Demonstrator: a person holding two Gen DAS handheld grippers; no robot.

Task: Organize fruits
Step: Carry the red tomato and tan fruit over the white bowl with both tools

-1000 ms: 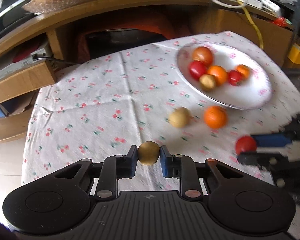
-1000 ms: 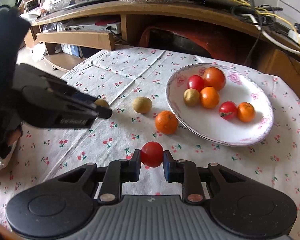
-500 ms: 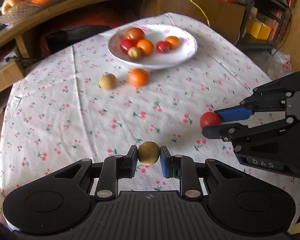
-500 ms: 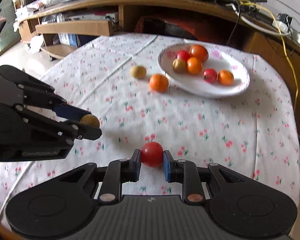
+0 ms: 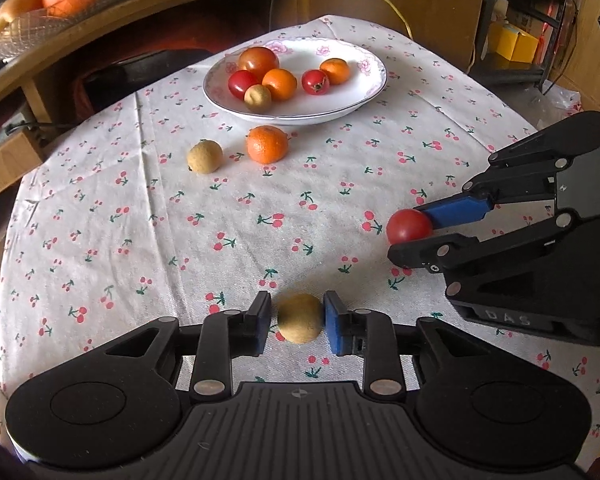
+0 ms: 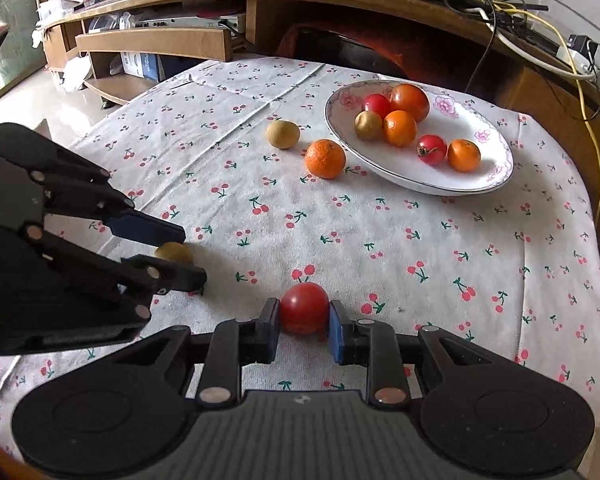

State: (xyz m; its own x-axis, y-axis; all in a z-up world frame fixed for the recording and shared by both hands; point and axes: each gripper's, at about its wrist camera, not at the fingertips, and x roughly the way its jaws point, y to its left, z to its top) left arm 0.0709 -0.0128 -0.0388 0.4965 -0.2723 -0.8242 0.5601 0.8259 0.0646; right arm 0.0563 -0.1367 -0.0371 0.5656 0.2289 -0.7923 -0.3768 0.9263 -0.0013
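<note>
Over the near part of the cherry-print tablecloth (image 5: 300, 208), both grippers carried fruit, so the step in hand looked like the carry toward the white plate (image 5: 364, 92), with the drop-off not yet made. The left gripper (image 5: 298, 322) had its fingers closed to the width of a small tan fruit (image 5: 300, 318), pinching it on both sides low over the cloth. The right gripper (image 6: 304, 318) likewise pinched a red tomato (image 6: 304, 307) between its pads, the jaws narrowed just to the fruit's width. The plate sat at the far side of the table, well apart from both grippers, and held six fruits clustered toward one side. Beside its near rim lay a loose orange (image 5: 267, 144) and another tan fruit (image 5: 205, 156), both on the cloth. The next move probably called for reaching each load over the rim, clear of the loose pair, and opening above a bare patch of plate so nothing rolled off.
</note>
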